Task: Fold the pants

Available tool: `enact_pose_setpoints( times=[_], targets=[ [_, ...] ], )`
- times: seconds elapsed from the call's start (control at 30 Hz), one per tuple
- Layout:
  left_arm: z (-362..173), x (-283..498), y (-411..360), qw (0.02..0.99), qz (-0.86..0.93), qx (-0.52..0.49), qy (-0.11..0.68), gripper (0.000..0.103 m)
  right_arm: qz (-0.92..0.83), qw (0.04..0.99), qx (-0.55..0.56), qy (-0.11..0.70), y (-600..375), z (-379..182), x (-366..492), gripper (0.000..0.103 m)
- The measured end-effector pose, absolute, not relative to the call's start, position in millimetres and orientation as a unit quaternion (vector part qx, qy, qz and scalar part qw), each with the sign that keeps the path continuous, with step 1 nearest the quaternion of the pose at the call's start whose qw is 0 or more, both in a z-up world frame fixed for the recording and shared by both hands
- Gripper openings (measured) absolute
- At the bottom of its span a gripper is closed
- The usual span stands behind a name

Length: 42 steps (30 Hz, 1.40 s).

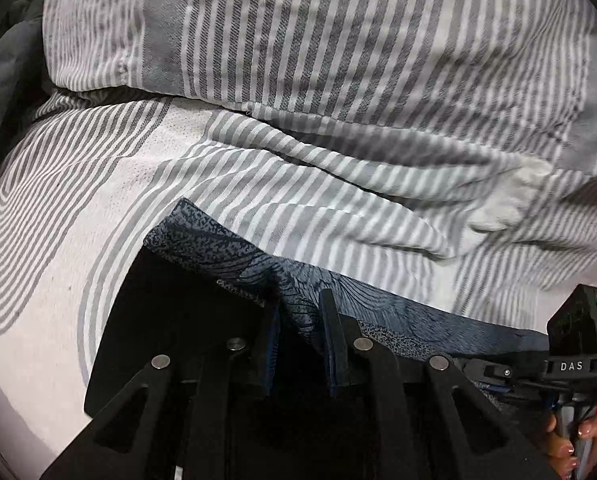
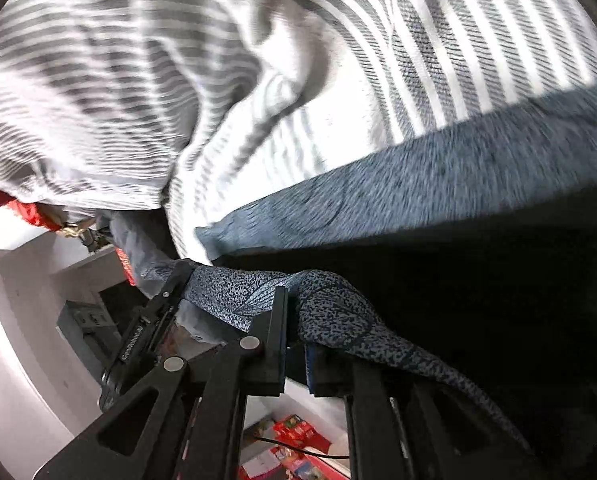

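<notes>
The pants (image 1: 226, 248) are blue-grey with a dark speckled print. They lie on a grey-and-white striped bed sheet (image 1: 78, 184). In the left wrist view my left gripper (image 1: 298, 304) points steeply down, shut on a raised fold of the pants edge. In the right wrist view my right gripper (image 2: 294, 312) is shut on another part of the same edge. From it the fabric drapes over the right finger and stretches left to the left gripper's frame (image 2: 138, 332). More of the pants (image 2: 418, 184) spreads blurred across the bed to the right.
A rumpled striped duvet (image 1: 358, 60) is piled at the back of the bed. The right tool's housing (image 1: 578, 324) and a person's hand (image 1: 574, 440) show at lower right. Beyond the bed edge are white furniture (image 2: 22, 320) and red boxes (image 2: 294, 432) on the floor.
</notes>
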<state>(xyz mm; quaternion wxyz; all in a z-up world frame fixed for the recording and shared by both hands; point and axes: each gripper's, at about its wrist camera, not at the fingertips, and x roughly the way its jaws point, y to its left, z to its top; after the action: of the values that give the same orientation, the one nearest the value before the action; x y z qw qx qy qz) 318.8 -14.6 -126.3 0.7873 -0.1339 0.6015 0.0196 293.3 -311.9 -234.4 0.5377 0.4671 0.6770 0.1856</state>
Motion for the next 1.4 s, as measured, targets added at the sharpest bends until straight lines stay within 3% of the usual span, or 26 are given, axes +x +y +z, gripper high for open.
enact_pose_setpoints(
  times=[0.1,0.17,0.2,0.23,0.27,0.3,0.33,0.57,0.77,0.9,1.07,1.4],
  targets=[
    [-118.0,323.6,-12.1,0.796,0.029,-0.126,0.591,0.02,0.183,0.527,0.464,0.688,-308.2,-245.8,300.5,0.01],
    [-105.7,324.7,-8.7,0.806,0.036,-0.118,0.579,0.02,0.184,0.521,0.466,0.691,-307.1,-247.9,304.1,0.015],
    [-98.3,324.1,-6.9,0.811,0.042,-0.108,0.573,0.021,0.187,0.521,0.464,0.691,-305.6,-245.7,306.2,0.023],
    [-92.7,323.3,-4.8,0.815,0.047,-0.098,0.57,0.026,0.19,0.524,0.461,0.69,-306.6,-242.3,308.5,0.04],
    [-88.8,321.2,-2.8,0.815,0.05,-0.09,0.57,0.056,0.197,0.531,0.457,0.686,-306.7,-236.2,311.7,0.054],
    [-86.5,319.2,-1.1,0.817,0.054,-0.084,0.568,0.069,0.21,0.545,0.451,0.675,-304.8,-224.5,315.4,0.08],
    [-83.7,314.9,-1.2,0.823,0.058,-0.072,0.56,0.075,0.214,0.558,0.444,0.668,-305.2,-215.5,319.3,0.085],
    [-112.7,315.9,-35.1,0.803,0.024,0.014,0.595,0.075,0.252,0.619,0.34,0.662,-277.7,-169.9,310.1,0.085],
    [-165.1,307.7,-27.4,0.771,0.071,0.022,0.633,0.075,0.232,0.617,0.311,0.685,-283.3,-211.3,304.4,0.084],
    [-157.6,307.8,-34.1,0.776,0.069,0.05,0.625,0.075,0.222,0.612,0.363,0.666,-302.2,-213.1,309.0,0.081],
    [-132.5,296.6,-51.9,0.782,0.04,0.048,0.62,0.075,0.213,0.667,0.299,0.648,-316.1,-173.6,288.0,0.081],
    [-98.7,238.1,-151.1,0.772,-0.097,0.045,0.627,0.075,0.057,0.754,0.233,0.612,-376.5,-115.1,150.2,0.082]
  ],
)
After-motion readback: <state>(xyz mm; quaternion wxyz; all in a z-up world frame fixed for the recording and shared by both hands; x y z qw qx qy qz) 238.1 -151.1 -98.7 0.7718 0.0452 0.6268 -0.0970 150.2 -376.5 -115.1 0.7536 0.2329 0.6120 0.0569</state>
